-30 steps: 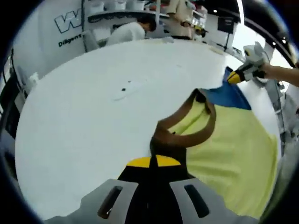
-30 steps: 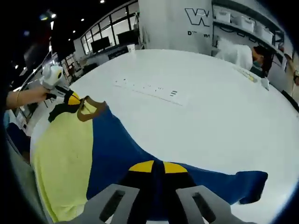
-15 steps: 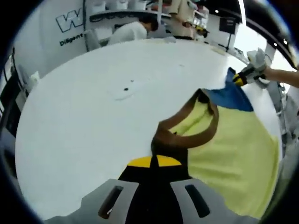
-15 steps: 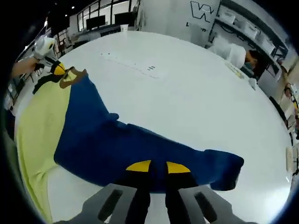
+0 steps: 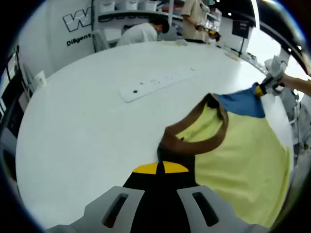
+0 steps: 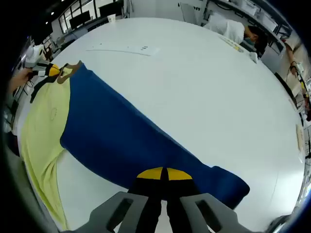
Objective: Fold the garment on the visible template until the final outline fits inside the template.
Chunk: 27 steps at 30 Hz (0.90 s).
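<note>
The garment is a shirt with a yellow body [image 5: 243,160], a brown collar [image 5: 194,128] and blue sleeves [image 6: 126,136]. My left gripper [image 5: 160,167] is shut on the brown collar edge, holding it just off the white table [image 5: 82,126]. My right gripper [image 6: 162,174] is shut on the blue sleeve's edge; the blue cloth runs stretched from it up to the collar [image 6: 68,72]. The yellow body [image 6: 41,126] lies flat to the left. The left gripper [image 6: 48,71] shows far off at the collar, and the right gripper [image 5: 265,87] at the blue tip.
A thin white strip with small dark marks [image 5: 155,83] lies on the table beyond the collar, also seen as the strip [image 6: 124,48]. People [image 5: 141,31] sit and stand past the far table edge. Shelves line the back wall.
My right gripper has pulled the blue sleeve out and away from the collar, so the blue cloth now lies long and stretched. The left gripper keeps hold of the collar with little shift.
</note>
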Motion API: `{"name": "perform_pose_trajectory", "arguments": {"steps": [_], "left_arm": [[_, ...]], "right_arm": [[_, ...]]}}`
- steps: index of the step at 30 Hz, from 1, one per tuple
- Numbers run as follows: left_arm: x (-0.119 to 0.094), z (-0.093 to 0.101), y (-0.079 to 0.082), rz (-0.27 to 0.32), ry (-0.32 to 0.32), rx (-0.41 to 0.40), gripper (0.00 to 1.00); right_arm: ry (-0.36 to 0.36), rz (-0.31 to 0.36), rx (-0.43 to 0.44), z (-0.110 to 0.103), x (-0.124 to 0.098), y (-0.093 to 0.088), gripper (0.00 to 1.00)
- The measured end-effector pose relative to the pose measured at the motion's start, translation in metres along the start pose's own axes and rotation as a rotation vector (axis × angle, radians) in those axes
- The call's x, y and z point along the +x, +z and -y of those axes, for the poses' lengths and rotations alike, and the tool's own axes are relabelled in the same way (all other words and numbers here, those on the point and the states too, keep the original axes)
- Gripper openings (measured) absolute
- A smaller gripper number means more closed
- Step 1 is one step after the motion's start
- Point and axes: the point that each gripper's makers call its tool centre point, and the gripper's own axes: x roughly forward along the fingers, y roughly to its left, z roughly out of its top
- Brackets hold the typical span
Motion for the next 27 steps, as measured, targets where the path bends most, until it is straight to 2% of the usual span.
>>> {"name": "perform_pose_trajectory", "arguments": {"steps": [1, 3, 4, 5, 6, 8, 10, 14, 15, 17, 19, 23, 27], "left_arm": [[0.001, 0.000, -0.001, -0.002, -0.001, 0.003, 0.01], [0.001, 0.001, -0.002, -0.008, -0.002, 0.011, 0.01], [0.001, 0.001, -0.002, -0.008, -0.006, 0.015, 0.01], [0.001, 0.001, -0.002, -0.008, -0.006, 0.015, 0.01], [0.001, 0.000, -0.002, -0.006, -0.007, 0.019, 0.01], [0.000, -0.001, -0.001, -0.002, -0.011, 0.025, 0.01], [-0.001, 0.001, -0.001, 0.003, -0.013, 0.030, 0.01], [-0.002, 0.002, 0.000, 0.006, -0.016, 0.030, 0.01], [-0.002, 0.001, 0.000, 0.007, -0.016, 0.029, 0.01], [-0.001, 0.001, -0.001, 0.005, -0.017, 0.030, 0.01], [0.000, 0.001, -0.002, 0.002, -0.020, 0.030, 0.01], [-0.001, 0.003, -0.001, -0.004, -0.029, 0.040, 0.01], [0.000, 0.001, -0.002, 0.001, -0.031, 0.044, 0.01]], "right_arm": [[0.008, 0.009, 0.002, 0.001, 0.000, 0.001, 0.00], [0.025, 0.027, -0.056, 0.000, 0.002, 0.003, 0.00], [0.054, 0.033, -0.141, 0.001, 0.004, 0.006, 0.00], [0.060, 0.038, -0.176, 0.000, 0.004, 0.007, 0.00], [0.087, 0.082, -0.219, -0.015, 0.002, 0.017, 0.00], [0.112, 0.126, -0.207, -0.023, 0.001, 0.023, 0.06], [0.142, 0.186, -0.209, -0.040, -0.005, 0.040, 0.11], [0.162, 0.256, -0.267, -0.056, -0.003, 0.064, 0.08], [0.169, 0.283, -0.293, -0.065, -0.003, 0.078, 0.09], [0.169, 0.297, -0.297, -0.072, 0.004, 0.094, 0.11], [0.144, 0.288, -0.296, -0.070, 0.012, 0.102, 0.12], [0.214, 0.320, -0.344, -0.089, 0.020, 0.124, 0.08], [0.202, 0.278, -0.429, -0.090, 0.029, 0.122, 0.07]]}}
